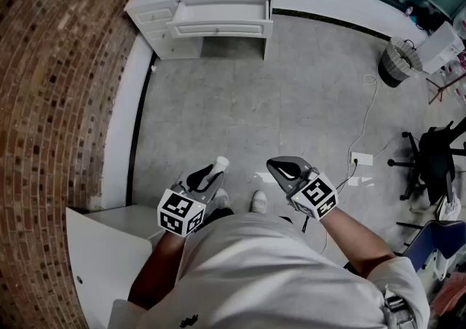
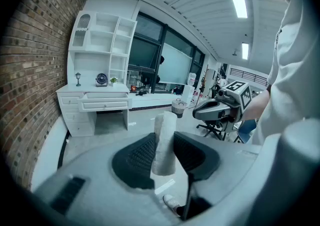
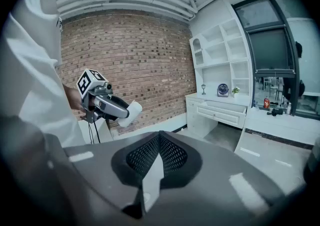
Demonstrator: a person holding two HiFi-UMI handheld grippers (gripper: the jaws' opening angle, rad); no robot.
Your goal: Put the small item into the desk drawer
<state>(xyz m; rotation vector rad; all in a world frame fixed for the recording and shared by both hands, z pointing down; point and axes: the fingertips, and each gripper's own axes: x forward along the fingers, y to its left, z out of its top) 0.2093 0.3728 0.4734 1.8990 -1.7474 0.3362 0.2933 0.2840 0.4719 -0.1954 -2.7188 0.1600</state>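
Note:
A small white cylinder-shaped item (image 2: pixel 164 142) stands upright between the pads of my left gripper (image 2: pixel 165 156), which is shut on it. The head view shows the item (image 1: pixel 219 165) poking out past the left gripper (image 1: pixel 208 177), low in the frame and near the person's body. The right gripper (image 1: pixel 282 169) is beside it, shut and holding nothing, its pads meeting in the right gripper view (image 3: pixel 158 156). The white desk (image 1: pixel 156 9) stands far ahead against the wall, its wide drawer (image 1: pixel 220 19) pulled out. In the left gripper view the drawer (image 2: pixel 104 102) is far off.
A brick wall (image 1: pixel 51 87) runs along the left. A white cabinet corner (image 1: pixel 102 247) sits close at the lower left. A waste basket (image 1: pixel 399 62), cable with socket (image 1: pixel 361 159) and office chairs (image 1: pixel 433 156) stand at the right. Grey floor (image 1: pixel 240 109) lies between me and the desk.

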